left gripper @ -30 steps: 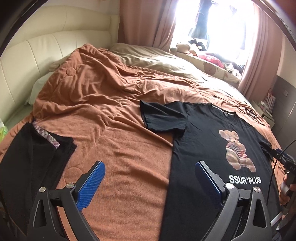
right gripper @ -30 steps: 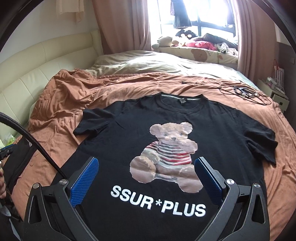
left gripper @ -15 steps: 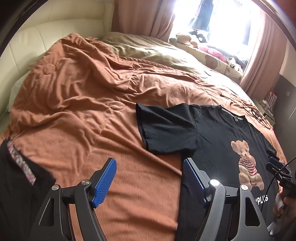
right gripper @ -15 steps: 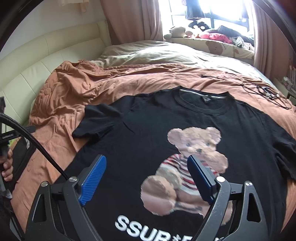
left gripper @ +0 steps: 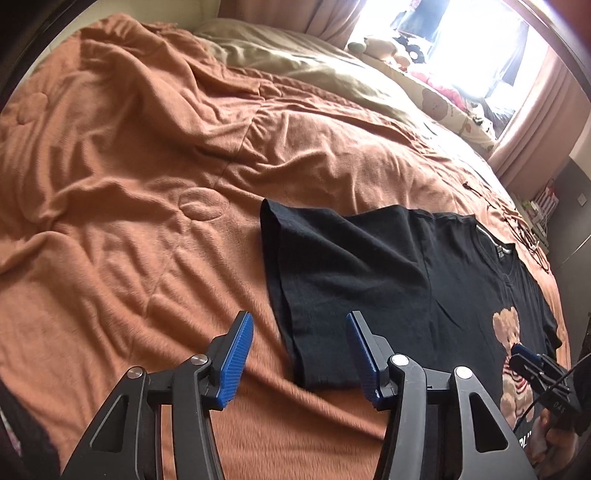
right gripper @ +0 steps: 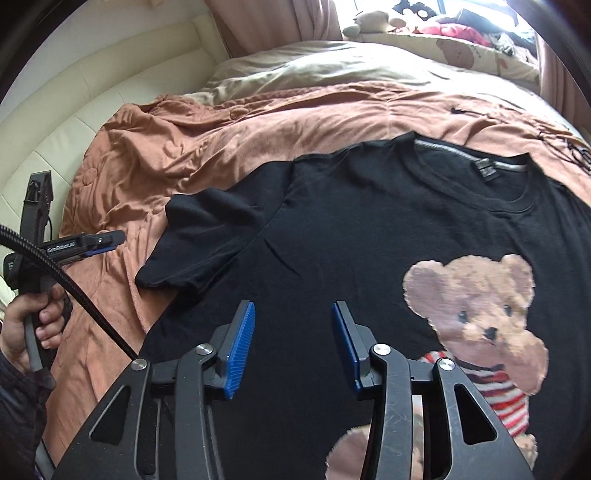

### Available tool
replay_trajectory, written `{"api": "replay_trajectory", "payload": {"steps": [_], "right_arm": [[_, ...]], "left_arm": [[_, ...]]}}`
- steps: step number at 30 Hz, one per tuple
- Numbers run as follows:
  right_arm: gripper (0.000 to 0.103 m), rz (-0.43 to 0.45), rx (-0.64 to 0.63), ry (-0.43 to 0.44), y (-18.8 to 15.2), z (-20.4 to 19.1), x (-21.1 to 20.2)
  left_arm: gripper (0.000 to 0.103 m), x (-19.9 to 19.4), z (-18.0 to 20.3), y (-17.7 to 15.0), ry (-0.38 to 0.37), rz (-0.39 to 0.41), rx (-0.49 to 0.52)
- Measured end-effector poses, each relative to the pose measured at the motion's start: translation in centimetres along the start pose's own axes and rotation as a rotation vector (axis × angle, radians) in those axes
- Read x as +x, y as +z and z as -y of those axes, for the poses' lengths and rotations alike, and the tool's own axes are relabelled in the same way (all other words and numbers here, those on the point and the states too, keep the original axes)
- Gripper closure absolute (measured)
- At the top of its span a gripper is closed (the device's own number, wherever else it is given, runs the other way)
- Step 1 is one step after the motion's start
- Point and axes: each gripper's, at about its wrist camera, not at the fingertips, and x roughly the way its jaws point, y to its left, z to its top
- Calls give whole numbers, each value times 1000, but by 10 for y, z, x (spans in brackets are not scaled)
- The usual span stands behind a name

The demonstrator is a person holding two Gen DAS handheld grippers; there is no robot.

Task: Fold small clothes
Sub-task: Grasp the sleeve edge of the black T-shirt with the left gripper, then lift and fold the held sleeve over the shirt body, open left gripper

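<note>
A black T-shirt with a teddy-bear print lies flat, face up, on the orange blanket. Its left sleeve spreads out toward the blanket. My left gripper is open and empty, low over the sleeve's lower hem corner, one finger on each side of the sleeve edge. My right gripper is open and empty, just above the shirt's body near the left armpit. The left gripper also shows in the right wrist view, and the right gripper in the left wrist view.
A beige duvet and soft toys lie at the far side by the window. A cream padded headboard runs along the left. Black cables lie on the blanket beyond the collar. A nightstand stands at the right.
Both grippers have moved forward and down toward the shirt's left side. Their jaws have narrowed but stay open. The shirt has not moved.
</note>
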Motion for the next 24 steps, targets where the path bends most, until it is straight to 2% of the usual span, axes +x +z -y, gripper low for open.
{"api": "replay_trajectory", "payload": {"steps": [8, 10, 14, 17, 18, 20, 21, 24], "right_arm": [[81, -44, 7, 65, 14, -12, 52], [82, -44, 11, 79, 16, -13, 58], [91, -53, 33, 116, 20, -16, 72], [96, -62, 62, 139, 23, -16, 81], [96, -68, 78, 151, 24, -15, 85], [96, -79, 108, 171, 26, -15, 90], [96, -86, 123, 184, 26, -16, 94], [100, -104, 145, 207, 28, -21, 102]], "left_arm": [[49, 42, -6, 14, -23, -51, -14], [49, 51, -6, 16, -13, -66, -16], [52, 64, -11, 15, 7, -87, -36], [61, 65, -11, 13, 12, -75, -42], [70, 66, -10, 12, -4, -83, -45], [79, 69, -5, 11, -34, -103, -21], [90, 70, -2, 12, -30, -108, -5], [97, 66, -1, 16, -41, -106, -5]]}}
